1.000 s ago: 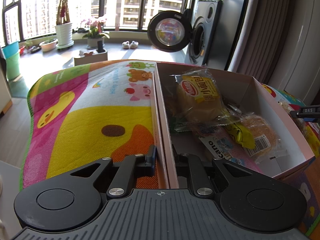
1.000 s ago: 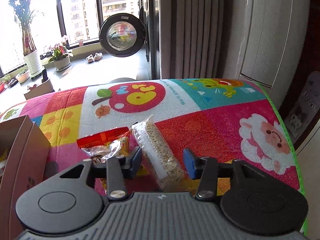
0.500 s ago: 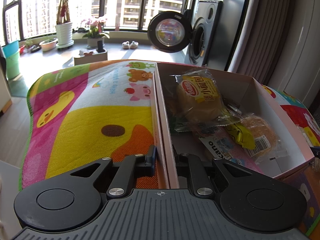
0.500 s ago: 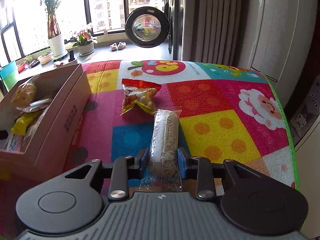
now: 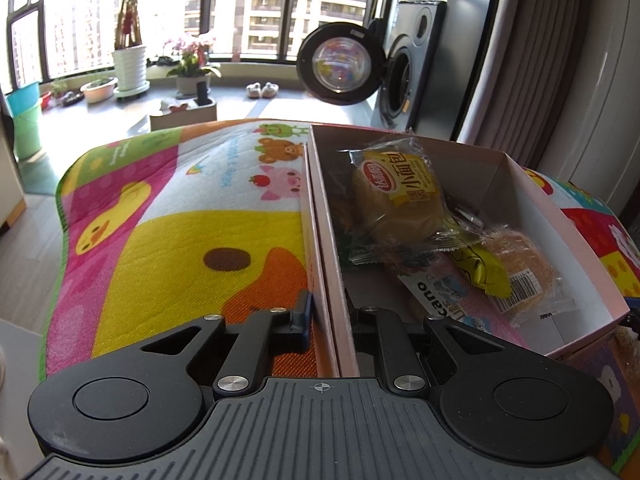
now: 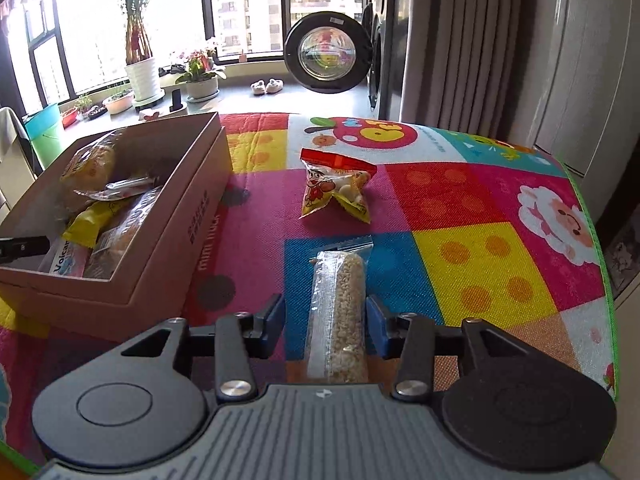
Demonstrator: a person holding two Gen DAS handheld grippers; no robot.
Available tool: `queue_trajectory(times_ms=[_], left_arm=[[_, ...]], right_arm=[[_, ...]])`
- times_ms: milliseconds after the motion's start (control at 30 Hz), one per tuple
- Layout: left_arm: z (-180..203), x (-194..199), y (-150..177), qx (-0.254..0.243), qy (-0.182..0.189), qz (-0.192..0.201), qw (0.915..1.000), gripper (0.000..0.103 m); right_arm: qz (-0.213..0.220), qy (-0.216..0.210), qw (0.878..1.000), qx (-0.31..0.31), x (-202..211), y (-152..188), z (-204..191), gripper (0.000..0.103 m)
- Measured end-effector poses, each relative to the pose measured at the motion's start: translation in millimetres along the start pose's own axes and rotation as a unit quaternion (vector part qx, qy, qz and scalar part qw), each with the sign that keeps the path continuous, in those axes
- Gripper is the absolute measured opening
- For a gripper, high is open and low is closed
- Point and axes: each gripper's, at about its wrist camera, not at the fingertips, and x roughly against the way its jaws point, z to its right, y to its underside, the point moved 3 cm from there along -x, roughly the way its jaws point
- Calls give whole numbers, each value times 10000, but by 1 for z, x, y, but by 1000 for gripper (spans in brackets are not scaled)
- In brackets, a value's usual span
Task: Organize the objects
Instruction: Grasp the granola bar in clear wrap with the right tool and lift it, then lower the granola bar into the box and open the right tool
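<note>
Since half a second ago the right gripper (image 6: 325, 326) has spread its fingers wide around the oat bar (image 6: 338, 316); the left gripper (image 5: 326, 316) still clamps the box (image 5: 320, 216) wall. Next: re-close on it, carry it left into the box.

A cardboard box (image 6: 172, 216) sits on the left part of the surface (image 6: 460, 208) in the right wrist view, with snack packets lying inside it. In the left wrist view a bread packet (image 5: 400, 200) lies toward the box's far end, leaning over a second bread packet (image 5: 520, 268) nearer the right wall. To the right of the box, apart from it, a small snack bag (image 6: 336, 186) lies on the surface. Nearer the camera, a long grain bar packet (image 6: 340, 312) lies lengthwise, pointing toward the bag. Behind the surface stand a washing machine (image 6: 376, 52) with its door open and potted plants (image 6: 144, 68) by the window.
</note>
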Motion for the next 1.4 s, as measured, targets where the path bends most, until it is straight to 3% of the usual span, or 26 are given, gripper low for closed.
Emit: queue_trajectory(times_ms=[167, 233, 600, 800, 967, 1133, 1400], left_arm=[[0, 3, 1, 3, 18, -11, 10000, 16], [0, 3, 2, 5, 13, -2, 10000, 16], [0, 1, 2, 14, -30, -10, 10000, 15], [0, 1, 2, 28, -9, -12, 10000, 15], [-1, 2, 1, 38, 28, -19, 10000, 15], [-1, 2, 1, 45, 27, -14, 10000, 15], [-1, 1, 1, 43, 36, -26, 10000, 16]], right_arm=[[-102, 8, 9999, -74, -5, 2, 0, 42], [-108, -41, 9999, -21, 2, 5, -3, 28], [-271, -477, 9977, 409, 56, 27, -28, 28], [-513, -732, 9896, 1128, 85, 46, -56, 28], [-190, -1283, 9840, 1220, 123, 29, -74, 28], [448, -1722, 9781, 1081, 143, -9, -88, 28], [862, -1964, 9752, 541, 101, -64, -120, 28]])
